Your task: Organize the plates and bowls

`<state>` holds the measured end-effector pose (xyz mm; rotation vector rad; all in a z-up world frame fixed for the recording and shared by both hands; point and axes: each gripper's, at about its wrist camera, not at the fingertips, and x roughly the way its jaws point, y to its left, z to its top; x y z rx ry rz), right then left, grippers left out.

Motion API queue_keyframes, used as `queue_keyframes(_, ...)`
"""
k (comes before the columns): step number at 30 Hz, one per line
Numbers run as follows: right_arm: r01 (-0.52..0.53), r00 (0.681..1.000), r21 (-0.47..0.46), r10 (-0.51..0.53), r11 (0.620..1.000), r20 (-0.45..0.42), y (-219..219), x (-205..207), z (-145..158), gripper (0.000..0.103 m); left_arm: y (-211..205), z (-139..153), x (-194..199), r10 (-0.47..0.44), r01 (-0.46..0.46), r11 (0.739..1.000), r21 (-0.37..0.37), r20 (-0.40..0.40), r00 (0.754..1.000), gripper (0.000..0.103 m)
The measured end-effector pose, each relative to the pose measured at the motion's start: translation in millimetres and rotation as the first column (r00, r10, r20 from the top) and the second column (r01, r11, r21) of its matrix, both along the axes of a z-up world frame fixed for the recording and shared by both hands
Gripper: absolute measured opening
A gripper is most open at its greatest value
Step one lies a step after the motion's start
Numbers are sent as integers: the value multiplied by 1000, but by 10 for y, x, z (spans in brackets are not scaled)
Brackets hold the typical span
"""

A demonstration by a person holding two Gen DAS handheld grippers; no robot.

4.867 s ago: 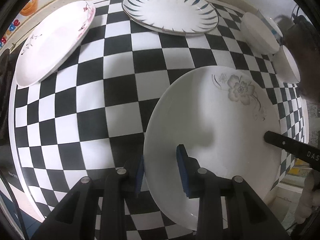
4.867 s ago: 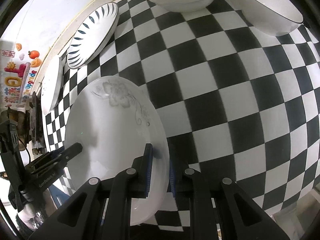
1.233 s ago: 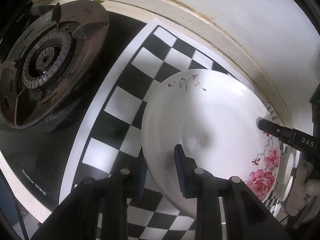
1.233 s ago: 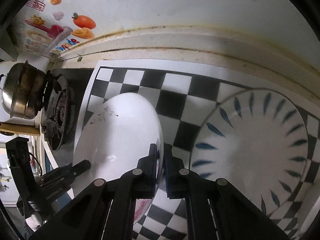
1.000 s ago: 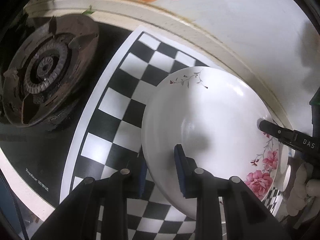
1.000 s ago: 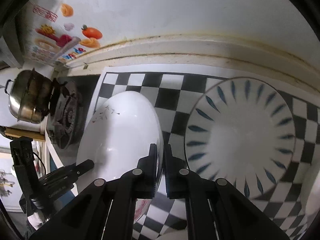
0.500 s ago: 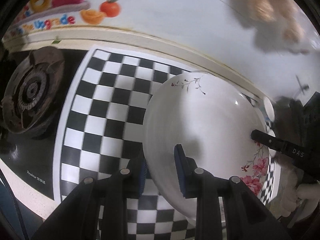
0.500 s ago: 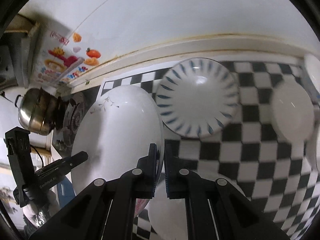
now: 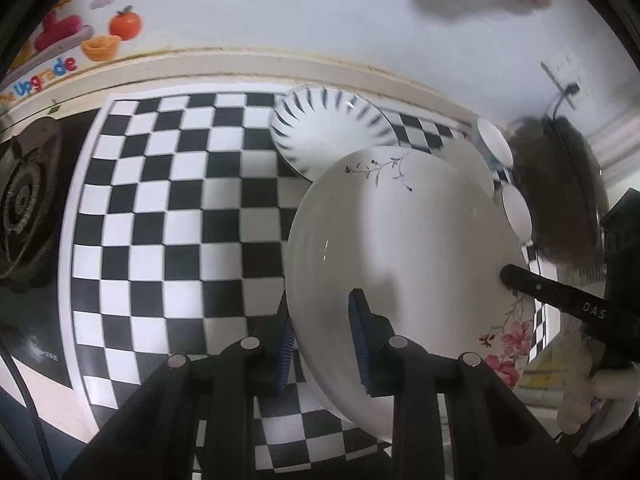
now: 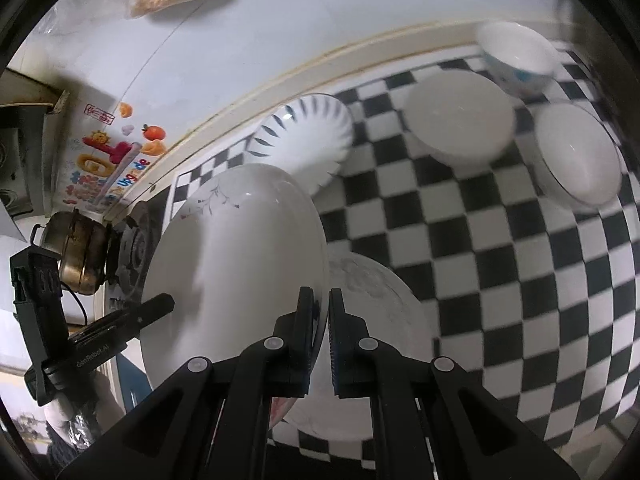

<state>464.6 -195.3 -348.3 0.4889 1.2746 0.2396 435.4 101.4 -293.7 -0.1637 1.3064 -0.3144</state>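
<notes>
A black-and-white checkered mat [image 9: 180, 240] covers the counter [image 9: 240, 70], which meets a pale wall [image 9: 300, 8] with fruit stickers [image 9: 116, 30]. At the mat's left edge sits a dark gas burner [image 9: 24, 204], and the right wrist view shows a brassy pot [image 10: 78, 252] beside it. A white glossy plate with pink flowers [image 9: 404, 264] is held tilted above the mat by both grippers: the left gripper [image 9: 324, 344] pinches its near rim between blue ribbed pads, one pad on the face and one behind, while the right gripper [image 10: 321, 336], its jaws almost pressed together, clamps the opposite rim edge-on. Under the held plate lies another white plate with a faint grey flower print [image 10: 376, 312], flat on the mat. Farther back, near the wall, rests a plate with dark radiating leaf strokes [image 9: 328, 128]. To the right stand three round bowls: a wide plain white bowl [image 10: 460, 116], a white bowl with a thin dark rim [image 10: 576, 156], and, just by the wall, a bowl with blue marks [image 10: 516, 56], blurred. Nothing shows inside any of the bowls or plates.
</notes>
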Motion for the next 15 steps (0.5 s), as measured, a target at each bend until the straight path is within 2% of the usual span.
queue_keyframes(8, 40, 999, -7, -40, 999, -26, -235, -310, -243, 8, -205, -218, -59, -57, 59, 997, 40, -44, 997, 23)
queue_keyframes(15, 60, 995, 1, -59, 998, -82, -277, -507, -583, 8, -295, -516, -124, -76, 84, 993, 77, -105, 992, 23)
